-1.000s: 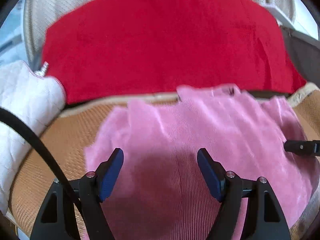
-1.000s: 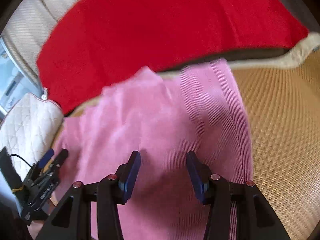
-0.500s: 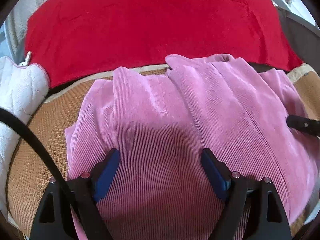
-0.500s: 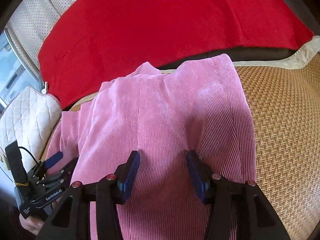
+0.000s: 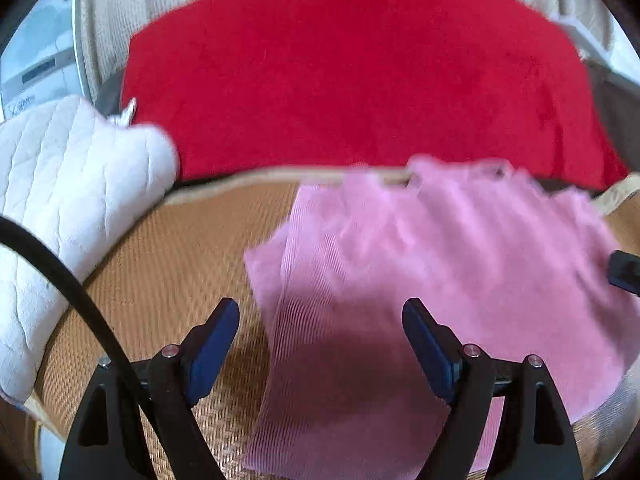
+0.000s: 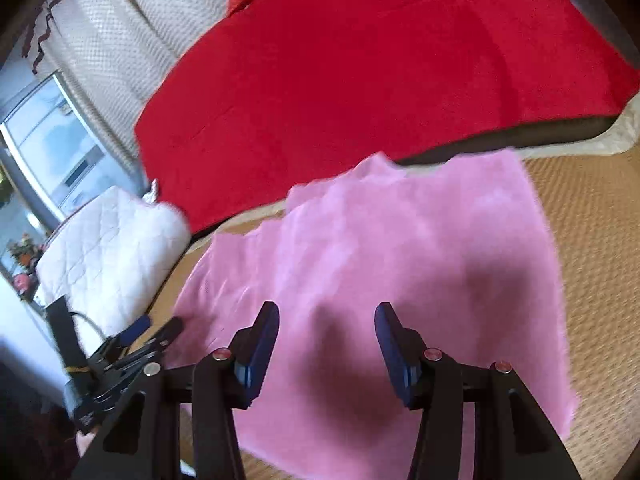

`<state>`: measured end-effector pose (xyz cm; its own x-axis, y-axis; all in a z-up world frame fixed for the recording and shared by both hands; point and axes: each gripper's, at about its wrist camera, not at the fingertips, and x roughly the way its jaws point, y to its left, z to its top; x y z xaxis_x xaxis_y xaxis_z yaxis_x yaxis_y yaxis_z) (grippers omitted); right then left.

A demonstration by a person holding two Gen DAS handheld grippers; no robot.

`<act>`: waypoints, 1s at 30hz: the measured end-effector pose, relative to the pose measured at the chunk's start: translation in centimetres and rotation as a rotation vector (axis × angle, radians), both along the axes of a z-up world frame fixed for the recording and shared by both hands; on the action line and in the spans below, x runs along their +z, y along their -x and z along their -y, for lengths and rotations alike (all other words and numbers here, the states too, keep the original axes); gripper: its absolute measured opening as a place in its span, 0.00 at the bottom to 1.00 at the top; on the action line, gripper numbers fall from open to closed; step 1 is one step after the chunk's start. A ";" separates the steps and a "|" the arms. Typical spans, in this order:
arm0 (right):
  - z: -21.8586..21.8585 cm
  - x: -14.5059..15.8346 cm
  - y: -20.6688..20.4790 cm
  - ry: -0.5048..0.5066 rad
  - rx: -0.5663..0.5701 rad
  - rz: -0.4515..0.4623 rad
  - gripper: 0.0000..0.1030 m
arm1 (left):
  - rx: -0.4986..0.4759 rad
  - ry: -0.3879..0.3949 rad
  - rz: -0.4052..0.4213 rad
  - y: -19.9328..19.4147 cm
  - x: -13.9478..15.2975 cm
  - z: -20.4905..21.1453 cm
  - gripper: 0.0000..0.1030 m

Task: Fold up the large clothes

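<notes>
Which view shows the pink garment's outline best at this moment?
The right wrist view: the pink garment shows its far edge and both side edges on the woven mat. The left wrist view shows it blurrier, cut off at the right.

Pink garment [image 5: 420, 280] is motion-blurred in both views, esp. its far edge near the mat's [image 5: 168, 280] back edge; folds can't be made out. Its near end runs out the bottom of the left wrist pic, behind the left gripper [image 5: 320, 328]. Right gripper [image 5: 624, 276] only a dark stub cut off at the right edge there. Red blanket [image 6: 380, 60] cropped top & right. White quilted cushion [image 5: 68, 208] cut off at left
</notes>
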<state>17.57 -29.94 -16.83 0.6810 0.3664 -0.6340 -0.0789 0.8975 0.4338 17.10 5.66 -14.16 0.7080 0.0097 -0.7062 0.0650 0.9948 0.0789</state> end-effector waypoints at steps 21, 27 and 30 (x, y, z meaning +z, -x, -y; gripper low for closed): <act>-1.8 -3.1 -1.4 0.041 0.038 -0.108 0.52 | 0.039 0.093 -0.079 -1.9 -2.1 -3.3 0.82; -1.1 -1.4 -0.1 -0.004 0.061 -0.021 0.52 | 0.064 0.099 -0.028 -1.8 -0.8 -3.8 0.82; -1.5 -0.7 0.2 -0.023 0.085 0.012 0.52 | 0.073 0.144 0.019 -1.1 0.4 -5.2 0.82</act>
<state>17.36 -28.41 -17.58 0.6544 0.4376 -0.6167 -0.1596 0.8771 0.4531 18.22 10.88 -13.78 0.7225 -0.0386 -0.6903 -0.0079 0.9979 -0.0641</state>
